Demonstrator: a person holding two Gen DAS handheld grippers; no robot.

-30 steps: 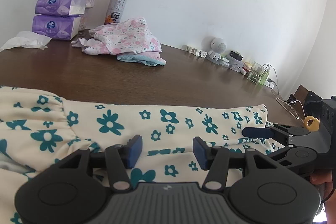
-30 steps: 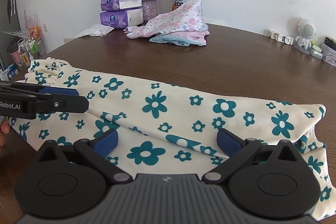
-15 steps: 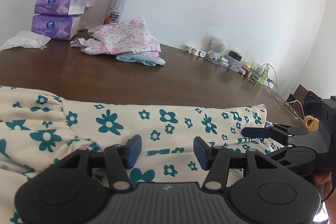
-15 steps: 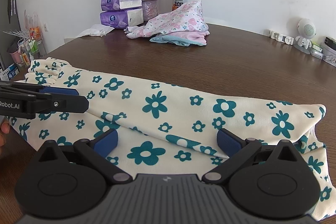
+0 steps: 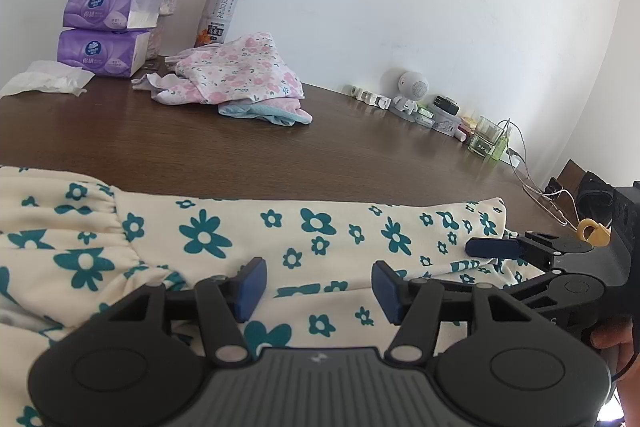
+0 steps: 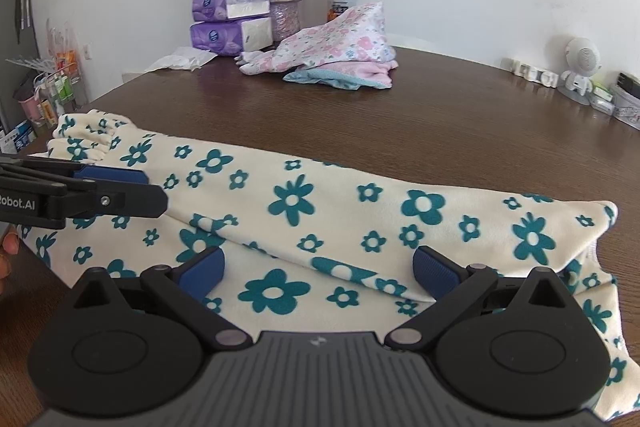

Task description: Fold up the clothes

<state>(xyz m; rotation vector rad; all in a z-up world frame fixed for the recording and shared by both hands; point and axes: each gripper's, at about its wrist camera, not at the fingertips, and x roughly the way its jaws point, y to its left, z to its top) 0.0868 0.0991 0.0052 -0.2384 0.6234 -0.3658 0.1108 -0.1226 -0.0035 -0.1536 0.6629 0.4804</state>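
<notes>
I see the cream teal-flowered fleece garment (image 6: pixel 320 211) lying folded lengthwise on the dark wooden bench (image 5: pixel 280 155), under both my left tool (image 5: pixel 316 285) and right tool (image 6: pixel 318 267), each spread apart. Behind it sit two purple tissue packs (image 5: pixel 106 29), one bottle (image 5: pixel 220 13) and one pink floral clothes pile (image 5: pixel 240 75).

A cream garment (image 6: pixel 320 227) printed with teal flowers lies across the near part of the dark wooden table — spread out long and low, folded over itself so one layer overlaps another along a diagonal crease. Its gathered, elasticated end (image 6: pixel 86 143) sits at the left in the right wrist view; the opposite end (image 5: pixel 480 223) reaches towards the table's right edge. Farther back, a pink-flowered garment (image 5: pixel 236 75) rests heaped on a folded pink and pale-blue piece (image 5: pixel 272 113) — well apart from the cream one.
</notes>
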